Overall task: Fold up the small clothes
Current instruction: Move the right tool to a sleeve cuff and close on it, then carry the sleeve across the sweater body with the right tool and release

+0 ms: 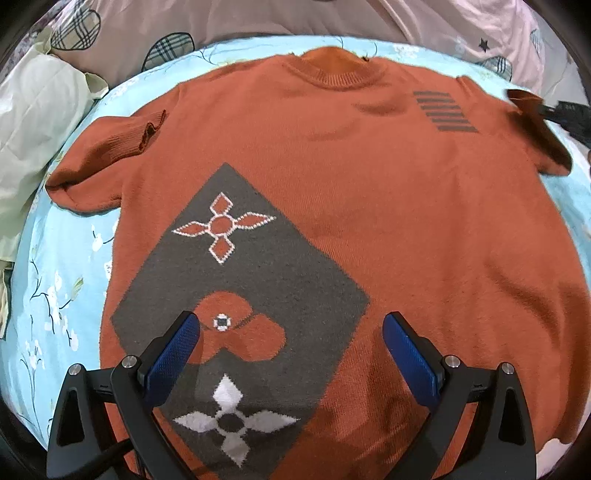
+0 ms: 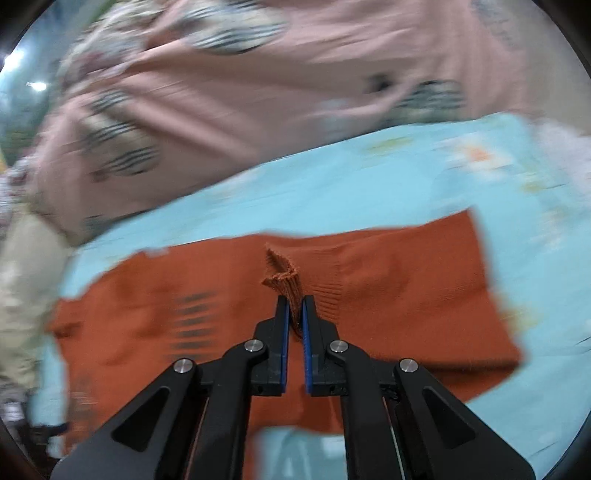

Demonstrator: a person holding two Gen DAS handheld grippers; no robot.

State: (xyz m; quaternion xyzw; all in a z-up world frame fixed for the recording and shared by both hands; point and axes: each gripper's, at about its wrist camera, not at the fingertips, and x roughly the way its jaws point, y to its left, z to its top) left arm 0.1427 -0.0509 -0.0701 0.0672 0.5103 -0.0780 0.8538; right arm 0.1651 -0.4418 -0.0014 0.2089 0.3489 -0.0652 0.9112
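Note:
A small rust-orange sweater [image 1: 369, 192] with a grey diamond pattern lies flat, front up, on a light blue bedsheet [image 1: 62, 280]. Its left sleeve [image 1: 107, 147] is folded inward onto the shoulder. My left gripper [image 1: 291, 325] is open and empty, hovering over the lower front of the sweater. My right gripper [image 2: 294, 306] is shut on the cuff of the sweater's right sleeve [image 2: 286, 280] and holds it pinched up above the sleeve; it also shows at the right edge of the left wrist view [image 1: 543, 109]. The right wrist view is motion-blurred.
A pink quilt with plaid heart patches [image 1: 221, 22] is bunched along the far side of the bed. A pale green pillow [image 1: 33, 122] lies at the left. The blue sheet shows around the sweater's sides.

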